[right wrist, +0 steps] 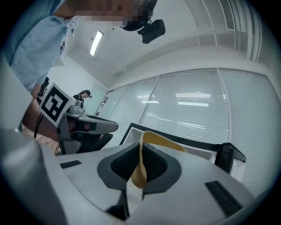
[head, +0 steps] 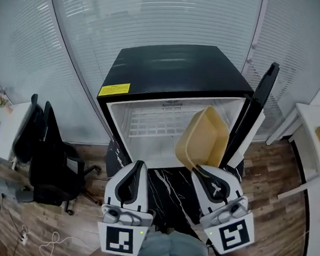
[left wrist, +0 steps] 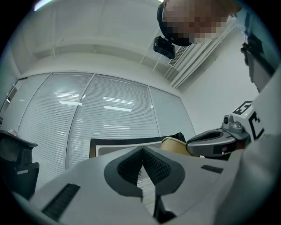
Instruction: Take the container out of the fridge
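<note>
Right gripper (right wrist: 140, 154): I have its jaws clamped on the thin wall of the yellow container, which stands upright between the two ribbed pads.
Yellow container (head: 204, 137): it hangs tilted on edge at 12 o'clock from my right gripper, its open side turned toward 10 o'clock in the head view. It sits in front of the right half of the fridge's opening, and I cannot tell whether it is wholly clear of the opening.
Left gripper (left wrist: 142, 151): its pads are pressed together with nothing between them. It is held at 9 o'clock from the right gripper, apart from the container.
Fridge (head: 169, 70): a small black cabinet at my 12 o'clock, standing open with a white interior.
Wire shelf (head: 149, 121): white, inside the fridge, at 9 o'clock from the container.
Fridge door (head: 258, 107): swung out edge-on, at 3 o'clock from the container.
Office chair (head: 51, 155): black, at 9 o'clock from the fridge, on the wooden floor.
Blinds (head: 157, 15): closed white slats behind the fridge at 12 o'clock.
</note>
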Motion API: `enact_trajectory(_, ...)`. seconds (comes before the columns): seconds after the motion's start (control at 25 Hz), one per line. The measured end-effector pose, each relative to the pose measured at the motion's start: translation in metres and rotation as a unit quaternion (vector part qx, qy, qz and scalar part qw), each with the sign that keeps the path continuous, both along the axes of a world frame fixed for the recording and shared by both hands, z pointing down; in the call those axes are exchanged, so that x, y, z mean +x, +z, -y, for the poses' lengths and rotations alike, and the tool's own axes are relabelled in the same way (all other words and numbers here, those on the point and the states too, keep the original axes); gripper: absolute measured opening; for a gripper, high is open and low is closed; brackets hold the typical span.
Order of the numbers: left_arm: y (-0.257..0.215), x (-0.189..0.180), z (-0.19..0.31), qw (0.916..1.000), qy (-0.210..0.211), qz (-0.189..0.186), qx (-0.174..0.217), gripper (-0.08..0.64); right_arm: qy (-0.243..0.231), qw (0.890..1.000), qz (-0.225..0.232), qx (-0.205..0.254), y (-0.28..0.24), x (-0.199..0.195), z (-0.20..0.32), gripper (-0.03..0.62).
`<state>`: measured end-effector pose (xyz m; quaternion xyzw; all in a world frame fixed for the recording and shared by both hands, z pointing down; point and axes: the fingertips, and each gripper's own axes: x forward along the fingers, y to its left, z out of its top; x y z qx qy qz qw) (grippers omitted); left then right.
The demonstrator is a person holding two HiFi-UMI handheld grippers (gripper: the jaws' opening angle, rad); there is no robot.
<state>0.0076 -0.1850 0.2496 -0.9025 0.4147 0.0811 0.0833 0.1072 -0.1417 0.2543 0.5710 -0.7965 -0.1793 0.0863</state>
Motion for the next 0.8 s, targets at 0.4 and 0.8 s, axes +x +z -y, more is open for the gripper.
enact_trajectory(0.4, 0.0017, -0.0006, -0.0057, 1.0, 0.006, -0.006, -0.003, 0.014, 0.011, 1.0, 0.004, 0.002, -0.0005, 0.0, -0.004, 0.034)
enact_trajectory(0.8, 0.0032, 0.0017, -0.0045, 0.9999, 0.007, -0.011, -0.006, 0.014, 0.01, 1.0, 0.001, 0.003, -0.0012, 0.0016, -0.0043, 0.034)
